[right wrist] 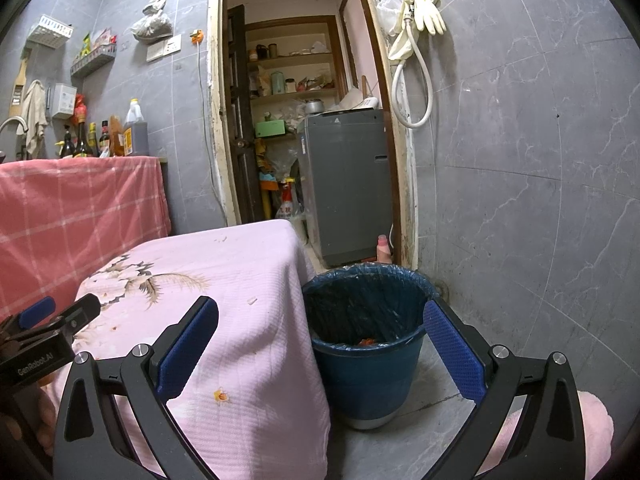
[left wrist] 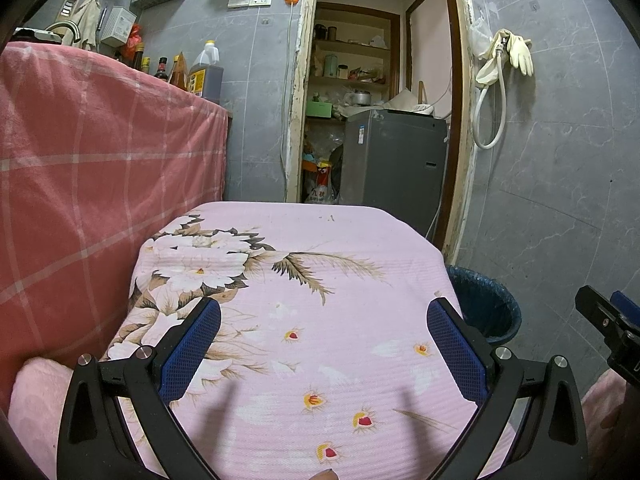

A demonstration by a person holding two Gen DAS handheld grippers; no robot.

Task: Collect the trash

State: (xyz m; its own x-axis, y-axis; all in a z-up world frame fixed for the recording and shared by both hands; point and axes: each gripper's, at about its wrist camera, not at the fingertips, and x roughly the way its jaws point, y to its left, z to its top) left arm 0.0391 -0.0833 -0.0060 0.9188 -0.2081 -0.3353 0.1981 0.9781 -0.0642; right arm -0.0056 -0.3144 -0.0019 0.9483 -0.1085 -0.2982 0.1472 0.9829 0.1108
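Note:
A pink floral cloth covers the table (left wrist: 320, 248). My left gripper (left wrist: 324, 308) hovers open above it with nothing between its blue pads. Tiny scraps lie on the cloth: one near the far edge (left wrist: 331, 219) and one near the right edge (right wrist: 252, 301). A blue bin (right wrist: 368, 376) with a dark liner stands on the floor against the table's right side, with something orange-red (right wrist: 366, 342) at its bottom. My right gripper (right wrist: 320, 306) is open and empty, straddling the table edge and the bin. In the right wrist view the left gripper (right wrist: 64, 310) shows at the left.
A red checked cloth (left wrist: 80, 184) drapes a counter on the left, with bottles (right wrist: 120, 132) on top. Behind the table, a doorway frames a grey washing machine (right wrist: 348, 184). A hose and rubber gloves (right wrist: 424, 16) hang on the grey tiled wall. Pink sleeves show at the bottom corners.

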